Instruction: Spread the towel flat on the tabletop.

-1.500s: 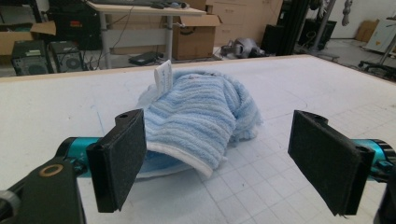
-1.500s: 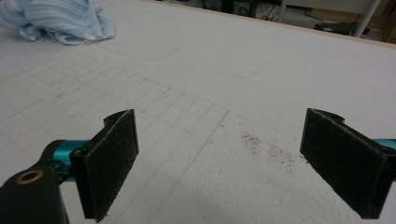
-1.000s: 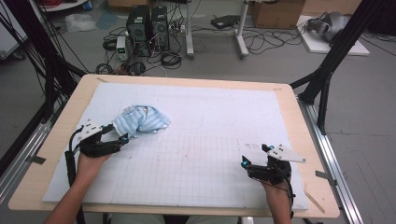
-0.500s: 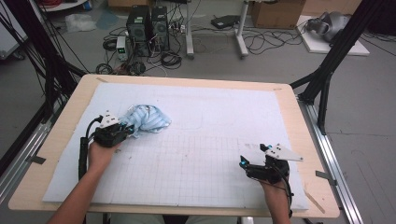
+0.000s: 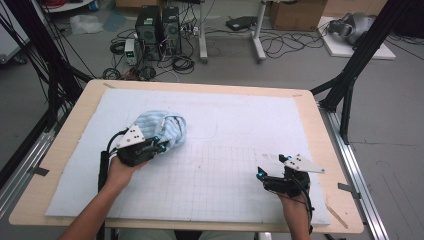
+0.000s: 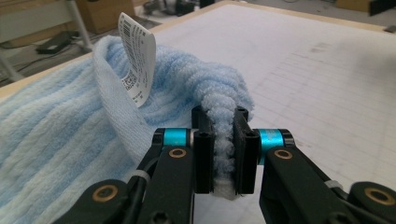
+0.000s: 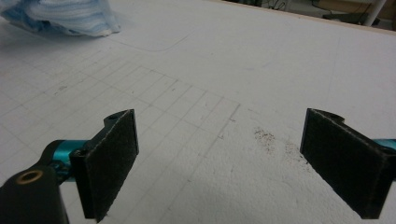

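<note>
Towel (image 5: 162, 127), pale blue and ribbed, lies bunched on the left half of the bench (image 5: 320, 130), and a thick fold of it is clenched between the jaws of the left gripper (image 5: 159, 145). In the left gripper view those jaws have just been closing, and they now pinch the plush fold (image 6: 223, 135) upright between the pads, while a white printed care label (image 6: 136, 56) stands up from the hem just to the left.

The bench is a pale wooden board, and a white foam mat (image 5: 225, 120) covers nearly all of it, leaving a bare wooden margin on every side. A faint pencilled grid (image 5: 215, 170) marks the middle and near part of the mat, with a curved line drawn above it. In the right gripper view the mat (image 7: 224, 60) looks scuffed, and a small patch of dark specks (image 7: 266, 135) lies between the jaws.

At the right, the right gripper (image 5: 261, 175) rests low on the near part of the mat, well apart from the towel, its jaws released and spread wide with nothing between them.

Beyond the far edge of the bench is a grey floor with two black computer towers (image 5: 157, 25), tangled cables (image 5: 182, 62), white legs of another table (image 5: 257, 35) and cardboard boxes (image 5: 295, 12). Black frame struts (image 5: 357, 65) stand at the right, and metal rails (image 5: 360, 175) run alongside the bench.
</note>
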`<control>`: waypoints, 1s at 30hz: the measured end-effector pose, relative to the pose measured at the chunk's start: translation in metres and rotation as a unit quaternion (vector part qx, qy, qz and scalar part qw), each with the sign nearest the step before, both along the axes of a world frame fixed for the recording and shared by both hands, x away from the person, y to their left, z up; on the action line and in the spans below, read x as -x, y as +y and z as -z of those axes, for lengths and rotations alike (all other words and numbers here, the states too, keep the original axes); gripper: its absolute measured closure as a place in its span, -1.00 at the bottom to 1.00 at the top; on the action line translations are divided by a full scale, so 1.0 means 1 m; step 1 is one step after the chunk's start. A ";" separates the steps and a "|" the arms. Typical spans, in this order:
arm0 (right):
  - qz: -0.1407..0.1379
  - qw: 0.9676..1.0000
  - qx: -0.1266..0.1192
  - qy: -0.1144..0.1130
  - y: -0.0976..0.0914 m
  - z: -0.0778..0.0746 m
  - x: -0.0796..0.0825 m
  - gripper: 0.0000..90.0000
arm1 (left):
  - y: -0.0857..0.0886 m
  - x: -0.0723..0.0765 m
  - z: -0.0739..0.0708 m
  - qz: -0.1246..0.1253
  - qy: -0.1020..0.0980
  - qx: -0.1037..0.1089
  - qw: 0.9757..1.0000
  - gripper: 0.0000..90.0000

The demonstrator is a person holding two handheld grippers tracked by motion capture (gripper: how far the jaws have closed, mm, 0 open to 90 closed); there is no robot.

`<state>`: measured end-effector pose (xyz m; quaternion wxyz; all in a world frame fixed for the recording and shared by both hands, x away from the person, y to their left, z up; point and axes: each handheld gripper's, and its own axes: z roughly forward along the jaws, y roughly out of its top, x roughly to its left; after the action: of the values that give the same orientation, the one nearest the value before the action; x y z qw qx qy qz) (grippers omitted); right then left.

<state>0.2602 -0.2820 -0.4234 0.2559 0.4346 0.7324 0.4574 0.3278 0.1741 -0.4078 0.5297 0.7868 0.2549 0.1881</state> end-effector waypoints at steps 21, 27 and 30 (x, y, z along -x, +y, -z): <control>-0.003 1.000 -0.015 -0.015 0.011 -0.007 -0.002 -0.73 | 0.041 0.024 -0.009 0.002 0.024 0.100 0.995 -0.14; -0.068 0.997 0.001 -0.023 0.055 -0.013 -0.026 -0.59 | 0.084 0.013 0.004 -0.084 0.019 0.102 0.991 -0.20; -0.091 0.996 0.006 -0.023 0.074 -0.016 -0.040 -0.58 | 0.096 0.009 0.010 -0.104 0.020 0.092 0.990 -0.21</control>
<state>0.2999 -0.2078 -0.4070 0.2322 0.3542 0.7654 0.4845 0.3186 0.2696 -0.4177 0.5719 0.7075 0.3624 0.2026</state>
